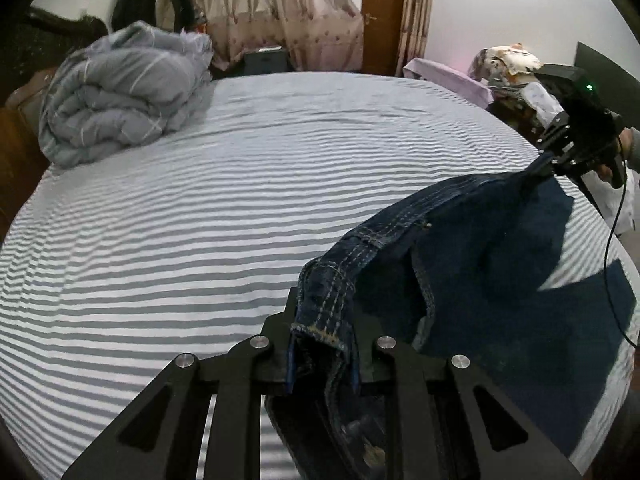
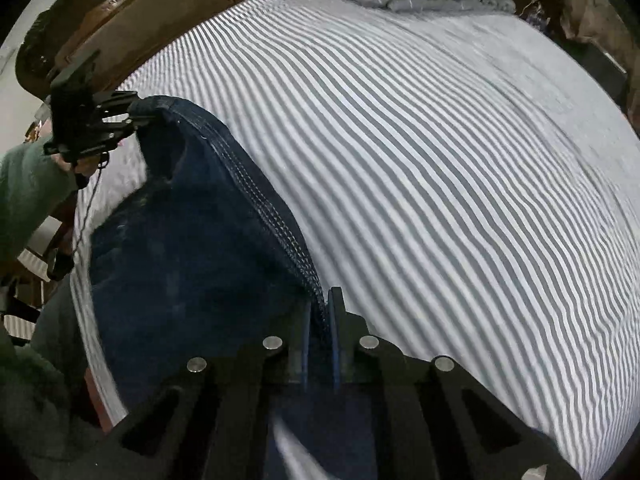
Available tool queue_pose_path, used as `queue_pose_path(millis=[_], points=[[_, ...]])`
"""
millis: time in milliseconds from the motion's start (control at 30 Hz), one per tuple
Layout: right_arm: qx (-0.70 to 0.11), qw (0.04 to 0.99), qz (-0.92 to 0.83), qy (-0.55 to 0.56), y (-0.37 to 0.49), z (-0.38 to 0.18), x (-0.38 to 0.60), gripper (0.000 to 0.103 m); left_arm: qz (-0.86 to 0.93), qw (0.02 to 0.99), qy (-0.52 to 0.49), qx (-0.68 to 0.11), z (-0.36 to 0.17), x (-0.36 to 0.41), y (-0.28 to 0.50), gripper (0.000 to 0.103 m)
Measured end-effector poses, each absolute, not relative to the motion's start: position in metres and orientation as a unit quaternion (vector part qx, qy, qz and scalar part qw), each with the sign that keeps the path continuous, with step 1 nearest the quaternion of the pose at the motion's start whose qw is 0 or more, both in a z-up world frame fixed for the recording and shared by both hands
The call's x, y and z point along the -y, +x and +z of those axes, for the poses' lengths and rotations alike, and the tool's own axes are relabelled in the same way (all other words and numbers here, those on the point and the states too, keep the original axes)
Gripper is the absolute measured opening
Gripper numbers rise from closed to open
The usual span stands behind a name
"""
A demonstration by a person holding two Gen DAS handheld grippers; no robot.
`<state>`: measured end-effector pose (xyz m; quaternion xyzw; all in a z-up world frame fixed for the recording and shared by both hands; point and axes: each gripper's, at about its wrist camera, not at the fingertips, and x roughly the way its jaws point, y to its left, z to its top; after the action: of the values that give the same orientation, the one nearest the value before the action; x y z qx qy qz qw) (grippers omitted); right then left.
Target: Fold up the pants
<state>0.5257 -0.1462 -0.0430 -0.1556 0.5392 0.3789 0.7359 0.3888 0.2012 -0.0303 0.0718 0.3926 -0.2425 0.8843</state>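
Dark blue denim pants [image 1: 492,264] hang between both grippers above a striped bed. My left gripper [image 1: 322,320] is shut on one end of the stitched waistband, which bunches between its pads. At the far right of the left wrist view, my right gripper [image 1: 546,164] pinches the other end of the waistband. In the right wrist view the right gripper [image 2: 320,316] is shut on the denim edge, and the pants [image 2: 192,272] stretch up and left to the left gripper [image 2: 136,116]. The waistband runs taut between them. The lower pants drape onto the bed.
The bed [image 1: 200,220] has a grey and white striped sheet. A folded grey duvet [image 1: 124,96] lies at its far left corner. Curtains [image 1: 288,12] and a wooden door [image 1: 384,16] stand behind. A person's green sleeve [image 2: 24,188] is at the left of the right wrist view.
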Motion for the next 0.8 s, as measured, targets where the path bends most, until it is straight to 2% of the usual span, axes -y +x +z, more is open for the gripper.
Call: queue_pose_path(millis=[167, 400, 600, 800], points=[[-0.523, 0.750, 0.370, -0.165, 0.456, -0.012, 0.150, 0.008, -0.256, 0.881, 0.096, -0.385, -0.010, -0.204, 0.346, 0.020], [-0.522, 0.750, 0.374, -0.161, 0.360, -0.012, 0.136, 0.008, -0.269, 0.861, 0.146, -0.407, -0.013, -0.214, 0.282, 0.019], [-0.544, 0.737, 0.383, -0.117, 0.288, -0.052, 0.123, 0.008, -0.276, 0.841, 0.161, -0.437, -0.042, -0.231, 0.227, 0.017], [-0.584, 0.720, 0.364, -0.094, 0.254, -0.108, 0.115, 0.009, -0.289, 0.818, 0.179, -0.464, -0.079, -0.229, 0.182, 0.017]])
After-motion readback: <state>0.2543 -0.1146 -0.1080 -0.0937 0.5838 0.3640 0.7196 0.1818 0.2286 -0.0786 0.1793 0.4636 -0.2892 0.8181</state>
